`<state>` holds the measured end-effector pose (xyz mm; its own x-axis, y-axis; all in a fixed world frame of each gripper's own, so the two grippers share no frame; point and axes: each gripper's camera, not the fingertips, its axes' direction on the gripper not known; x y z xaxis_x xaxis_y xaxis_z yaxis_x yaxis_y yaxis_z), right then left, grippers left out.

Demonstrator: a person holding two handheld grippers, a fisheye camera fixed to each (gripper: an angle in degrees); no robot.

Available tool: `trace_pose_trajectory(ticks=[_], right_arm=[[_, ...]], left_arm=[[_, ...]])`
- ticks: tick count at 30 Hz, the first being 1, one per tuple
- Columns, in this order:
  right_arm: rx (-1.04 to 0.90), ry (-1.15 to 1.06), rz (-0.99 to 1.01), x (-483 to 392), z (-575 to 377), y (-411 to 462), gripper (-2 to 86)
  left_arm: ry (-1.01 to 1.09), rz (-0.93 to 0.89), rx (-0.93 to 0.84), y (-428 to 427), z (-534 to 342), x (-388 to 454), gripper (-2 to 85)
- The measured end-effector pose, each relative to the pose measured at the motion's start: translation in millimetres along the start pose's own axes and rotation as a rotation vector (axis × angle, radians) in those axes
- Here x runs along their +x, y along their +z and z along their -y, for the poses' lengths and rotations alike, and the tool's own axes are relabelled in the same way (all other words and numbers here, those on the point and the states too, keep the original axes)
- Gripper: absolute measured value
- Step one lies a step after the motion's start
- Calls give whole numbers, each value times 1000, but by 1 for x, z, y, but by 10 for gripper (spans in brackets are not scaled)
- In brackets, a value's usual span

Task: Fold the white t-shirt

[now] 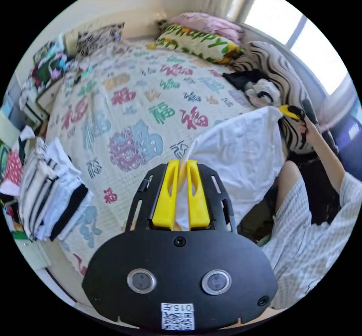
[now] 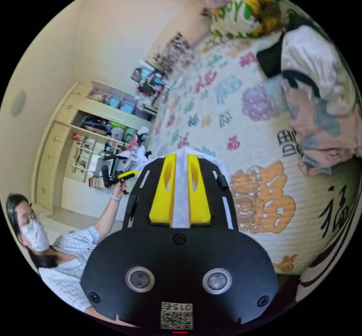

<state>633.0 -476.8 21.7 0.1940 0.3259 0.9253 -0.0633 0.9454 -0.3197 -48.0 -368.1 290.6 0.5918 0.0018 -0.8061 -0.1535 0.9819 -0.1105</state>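
The t-shirt [image 1: 241,154] was held stretched above the bed [image 1: 124,98] between the left gripper [image 1: 181,196] and the right gripper [image 1: 290,111]. Pillows [image 1: 196,39] were stacked at the bed's far end, folded clothes [image 1: 49,192] beside its near edge.

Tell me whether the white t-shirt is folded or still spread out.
Spread out, not folded: the white t-shirt hangs stretched above the bed between the left gripper and right gripper.

The left gripper view looks across the cream quilted bedspread with colourful characters [image 1: 132,98] toward pillows at one o'clock. The right gripper view faces the same bedspread [image 2: 211,102], close, shelves at nine o'clock.
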Motion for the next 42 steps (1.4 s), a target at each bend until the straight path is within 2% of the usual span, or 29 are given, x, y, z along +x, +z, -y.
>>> trace_pose_trajectory(ticks=[2,7,9,12,15,17,19,22,27,31,33,35,36,37,38,40,42], right_arm=[[-69,-116,17,-14,-14,19,59],[-525,-497,-105,-79,-99,101,64],[-734,-656,-262,-97,-143,148,72],[-887,-796,-441,-103,-177,194,82],[-948,-874,-541,-104,-197,218,73],[-918,-921,-625,-107,-202,222,54],[-923,-923,-625,-108,-203,223,39],[-898,-871,-585,-109,-199,213,15],[-768,-754,-461,-124,-168,162,1],[-626,-771,-487,-144,-103,120,0],[-473,-827,-611,-167,-17,96,2],[-291,-796,-675,-184,62,78,6],[-190,-723,-671,-189,110,69,11],[-152,-670,-650,-188,130,64,15],[-82,-580,-551,-184,157,53,22],[-21,-513,-423,-173,167,36,42],[-40,-567,-350,-151,143,24,48]], left_arm=[[25,-58,12,13,-10,5,35],[201,-196,-98,34,-60,62,69],[225,-222,-165,48,-76,81,75],[224,-201,-257,73,-88,98,86],[221,-150,-298,90,-83,105,87],[213,-83,-316,97,-75,105,67],[218,-69,-326,99,-68,103,48],[207,-114,-330,93,-59,95,17],[166,-218,-227,52,-33,75,-2],[250,-170,-61,4,50,48,-7],[259,-83,75,-19,113,30,-7],[174,70,331,-49,202,4,-7],[136,84,394,-55,219,-3,-6],[23,76,485,-63,244,-18,-4],[-72,-25,541,-66,254,-31,-1],[-36,-170,567,-66,250,-36,8],[43,-119,491,-50,233,-29,28]])
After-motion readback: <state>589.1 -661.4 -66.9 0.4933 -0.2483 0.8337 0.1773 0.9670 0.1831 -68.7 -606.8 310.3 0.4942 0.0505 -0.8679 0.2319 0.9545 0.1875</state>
